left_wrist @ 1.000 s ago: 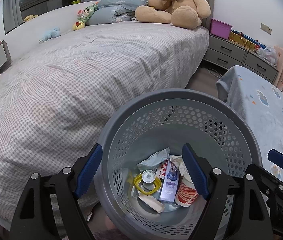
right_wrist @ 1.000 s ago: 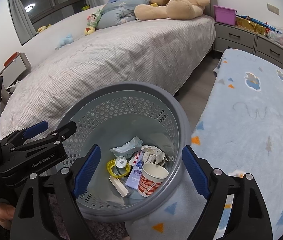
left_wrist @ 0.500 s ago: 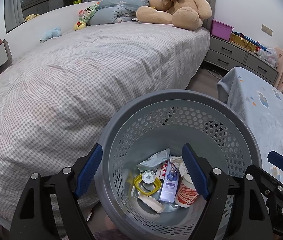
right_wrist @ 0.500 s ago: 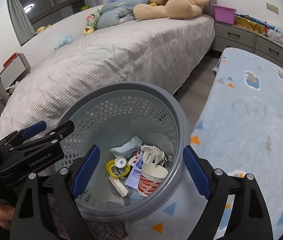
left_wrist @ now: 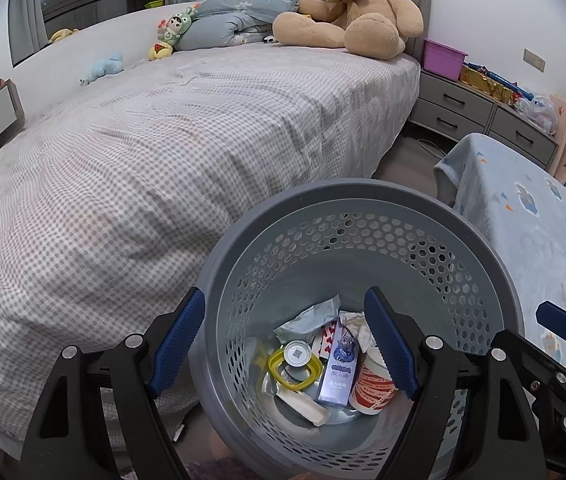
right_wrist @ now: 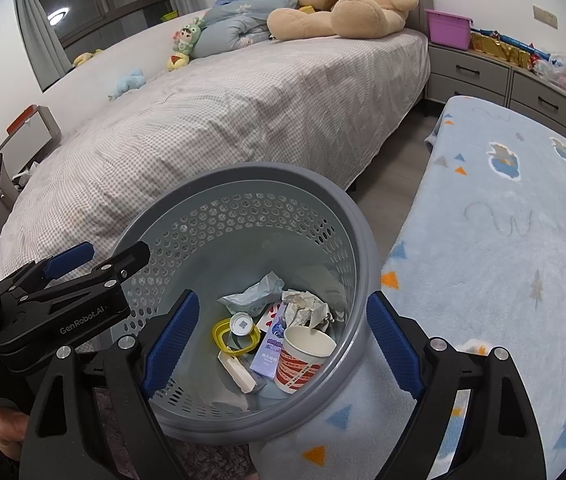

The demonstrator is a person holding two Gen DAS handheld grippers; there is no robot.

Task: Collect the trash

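A grey perforated trash basket [left_wrist: 363, 216] stands upright, mouth up, between the checked bed [left_wrist: 163, 140] and a table draped in a light blue blanket [right_wrist: 503, 240], its rim touching the blanket on the right. At its bottom lies the collected trash: a paper cup [right_wrist: 305, 354] with red print leans with its open mouth up and toward the basket's right wall; a purple carton [left_wrist: 339, 368] lies on its side, long axis running from the near wall toward the far wall; a white stick-shaped wrapper [right_wrist: 237, 370] lies slantwise just left of the carton; a yellow ring [left_wrist: 295, 366] lies flat with a round white cap on it; crumpled white paper [right_wrist: 307, 308] and a pale blue tissue [right_wrist: 257, 292] sit behind them. The left hand-held gripper [left_wrist: 285, 342] hovers over the near rim with its blue-padded fingers [left_wrist: 177, 336] spread wide, holding nothing, one finger outside the basket's left wall and the other over the opening. The right hand-held gripper [right_wrist: 281, 346] is likewise wide open and empty, its fingers straddling the basket from above, touching nothing that can be seen. A large teddy bear [left_wrist: 351, 12] sits at the head of the bed.
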